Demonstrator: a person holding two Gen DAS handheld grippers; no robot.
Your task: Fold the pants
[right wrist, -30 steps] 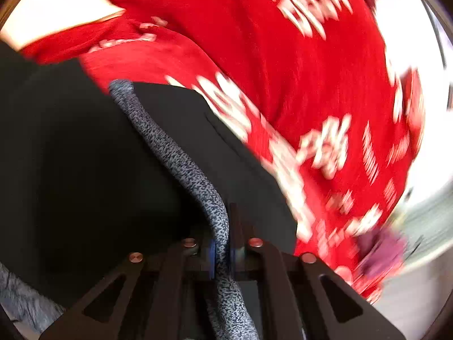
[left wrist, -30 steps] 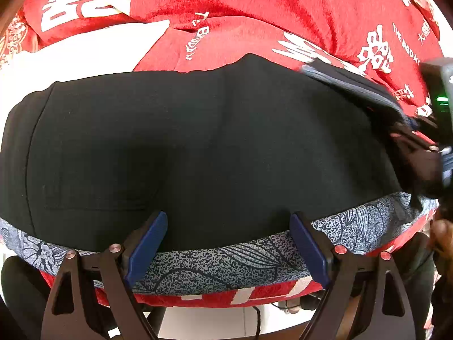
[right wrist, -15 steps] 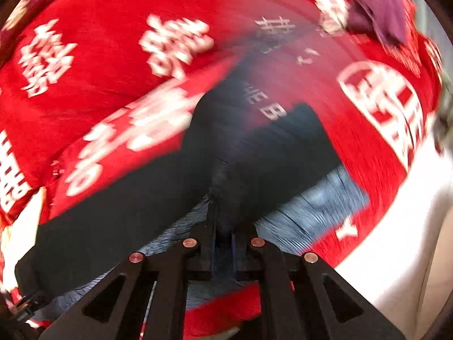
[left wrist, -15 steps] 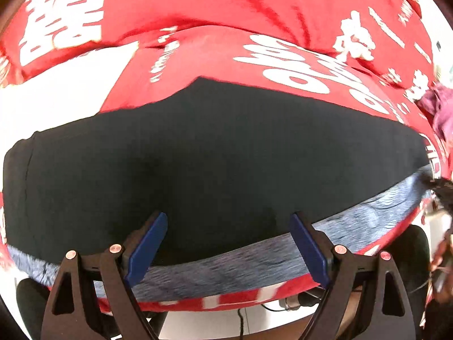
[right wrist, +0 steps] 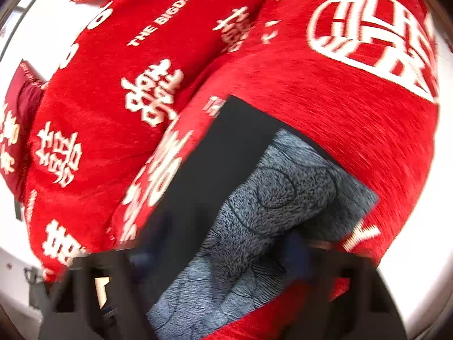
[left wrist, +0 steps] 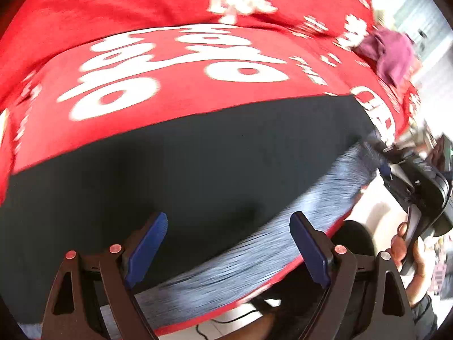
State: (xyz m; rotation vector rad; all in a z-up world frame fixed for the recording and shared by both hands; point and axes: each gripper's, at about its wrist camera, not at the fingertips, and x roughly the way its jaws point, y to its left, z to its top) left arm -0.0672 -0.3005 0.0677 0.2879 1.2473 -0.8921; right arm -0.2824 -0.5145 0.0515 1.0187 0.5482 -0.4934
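Black pants (left wrist: pixel 198 170) w/ a grey patterned band lie flat on a red printed blanket (left wrist: pixel 170 65). Left gripper (left wrist: pixel 226 249) hovers above, jaws wide apart, empty. Right gripper (right wrist: pixel 226 257) blurred, jaws just opening, apart over the band, not gripping.

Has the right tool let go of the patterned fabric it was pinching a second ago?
Yes. The right tool has just been opening; the patterned fabric lies flat on the red blanket.

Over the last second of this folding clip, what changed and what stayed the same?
The right gripper, shut on the pants' patterned edge a second ago, carried it across, and its jaws have just been opening, letting go. The left gripper stayed open and empty. The pants remain on the red blanket.
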